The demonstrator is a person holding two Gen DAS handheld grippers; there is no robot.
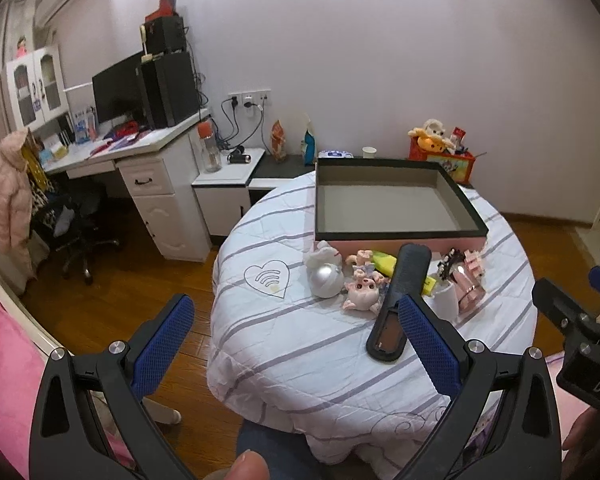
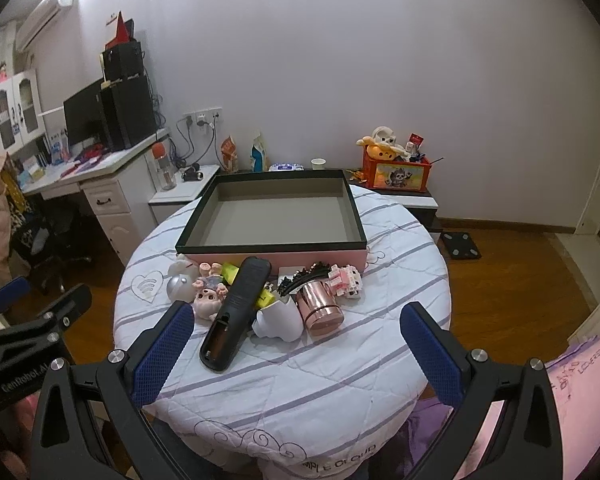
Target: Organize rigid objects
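Observation:
A pink box with a black rim (image 2: 268, 246) (image 1: 400, 236) stands open and empty on the round striped table (image 2: 340, 360). In front of it lie a black remote (image 2: 236, 312) (image 1: 400, 300), a pink pig figurine (image 2: 208, 300) (image 1: 362, 294), a silver ball toy (image 2: 179, 286) (image 1: 326, 278), a yellow item (image 2: 232, 272), a white cup (image 2: 278, 320), a rose-gold cylinder (image 2: 320, 306), a black hair clip (image 2: 304, 278) and a pink block toy (image 2: 346, 278). My left gripper (image 1: 296, 344) and right gripper (image 2: 296, 348) are open and empty, short of the pile.
A white desk (image 1: 148, 152) with monitor and speakers stands at the left, with an office chair (image 1: 76, 232). A low cabinet (image 2: 404, 196) with a toy box (image 2: 396, 172) stands behind the table. Wooden floor (image 2: 520, 280) lies to the right.

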